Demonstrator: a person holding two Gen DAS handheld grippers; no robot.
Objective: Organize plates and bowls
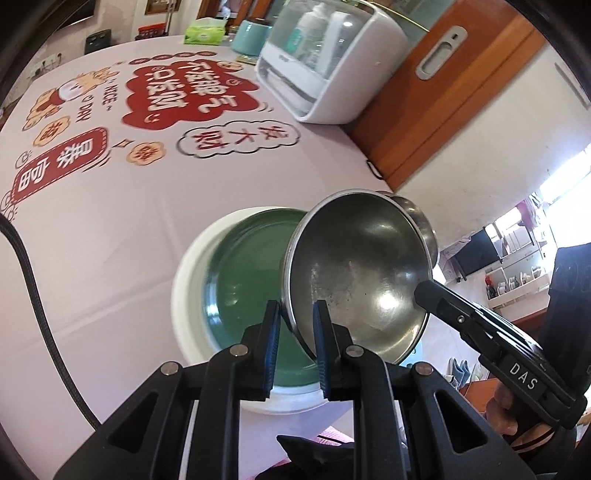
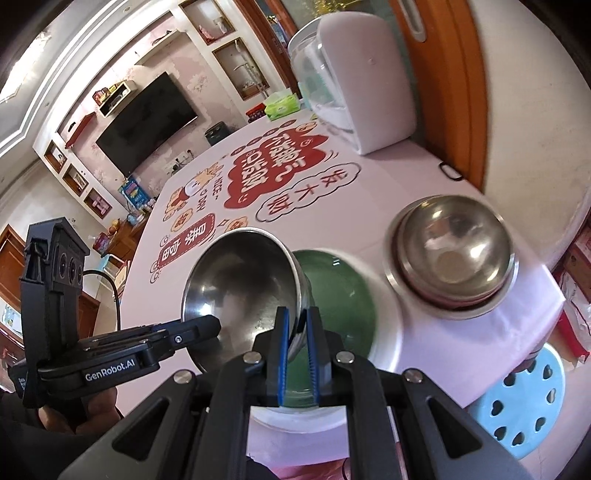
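A steel bowl (image 1: pixel 358 273) is held tilted above a white plate with a green centre (image 1: pixel 243 280). My left gripper (image 1: pixel 295 314) is shut on the bowl's near rim. In the right wrist view my right gripper (image 2: pixel 297 321) is shut on the opposite rim of the same bowl (image 2: pixel 240 280), over the green plate (image 2: pixel 340 295). A stack of steel bowls (image 2: pixel 450 251) sits on the table to the right of the plate. Each gripper shows in the other's view, the right one (image 1: pixel 436 295) and the left one (image 2: pixel 207 326).
The table has a pink printed cloth (image 1: pixel 110 206). A white appliance with a clear lid (image 1: pixel 328 62) stands at the back right, next to a green tissue pack (image 1: pixel 205 31) and a teal canister (image 1: pixel 251 33). A blue stool (image 2: pixel 524 398) stands off the table's near right edge.
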